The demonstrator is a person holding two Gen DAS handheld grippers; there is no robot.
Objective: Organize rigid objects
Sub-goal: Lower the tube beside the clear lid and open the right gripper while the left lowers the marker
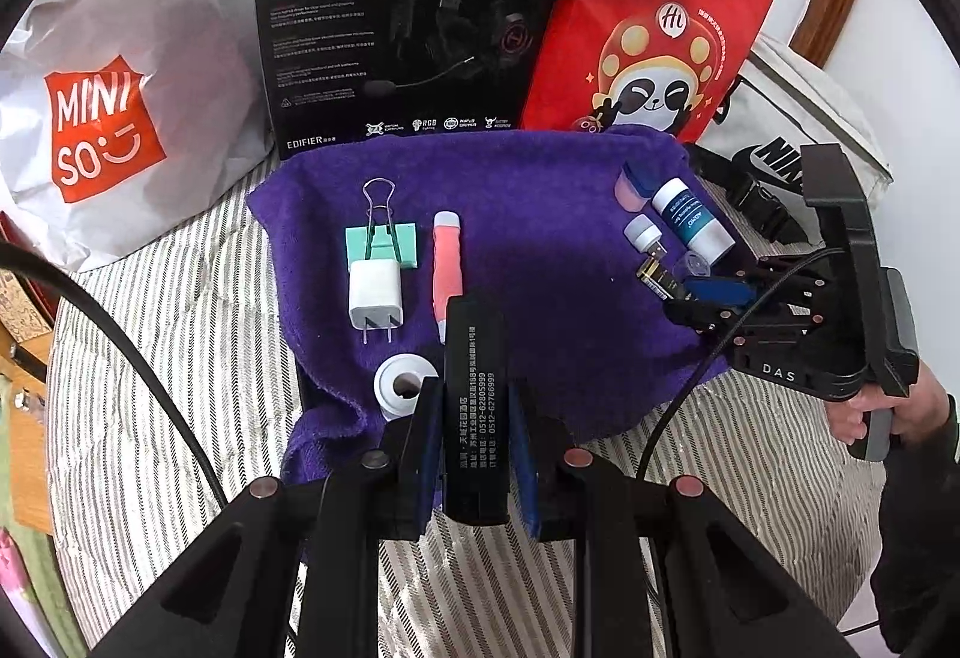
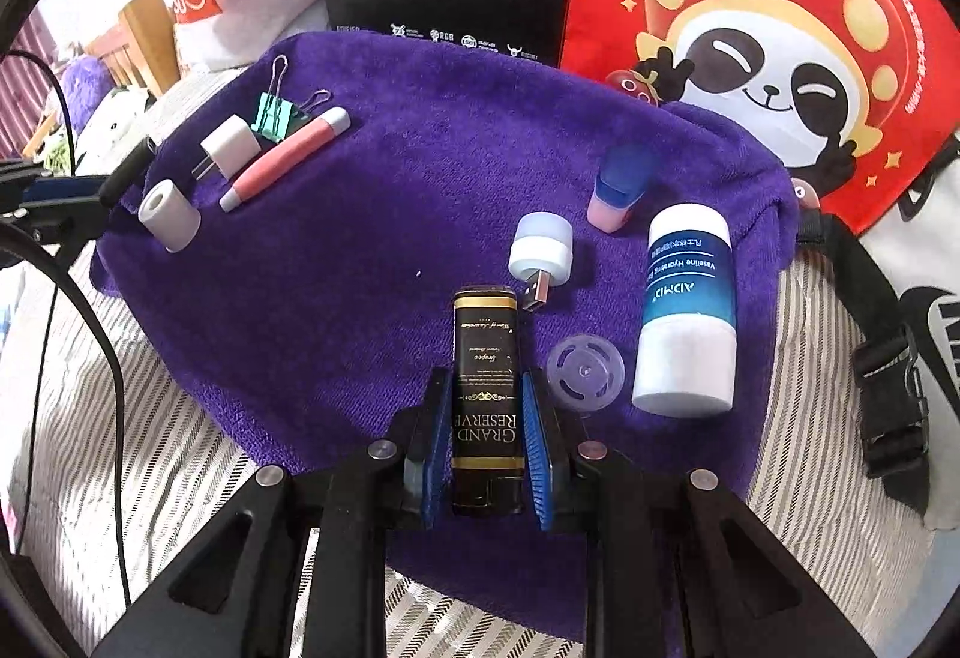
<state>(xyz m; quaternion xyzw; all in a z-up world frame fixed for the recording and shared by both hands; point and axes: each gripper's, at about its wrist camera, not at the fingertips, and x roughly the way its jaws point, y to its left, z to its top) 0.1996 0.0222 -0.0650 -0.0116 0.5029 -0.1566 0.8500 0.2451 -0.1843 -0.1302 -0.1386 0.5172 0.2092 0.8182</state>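
in the left wrist view, a black rectangular lighter with white print [image 1: 475,406] is clamped by the left gripper [image 1: 474,454] over the purple fleece towel [image 1: 540,238], beside a pink plastic pen-shaped tube [image 1: 447,268]. in the right wrist view, a black-and-gold rectangular lighter [image 2: 485,394] is pinched by the right gripper [image 2: 486,448], on the towel beside a clear round plastic cap [image 2: 585,371].

Purple towel [image 1: 540,214] over grey-and-white striped bedsheet [image 1: 180,334]. Mint-green binder clip [image 1: 380,245], white charger plug [image 1: 374,296], coral-pink pen [image 1: 447,268] with white tips. Black lighter [image 2: 485,394], gold lettering. White-and-teal Vaseline tube [image 2: 687,310]. At 1 o'clock, red bag [image 2: 750,27] with panda print.
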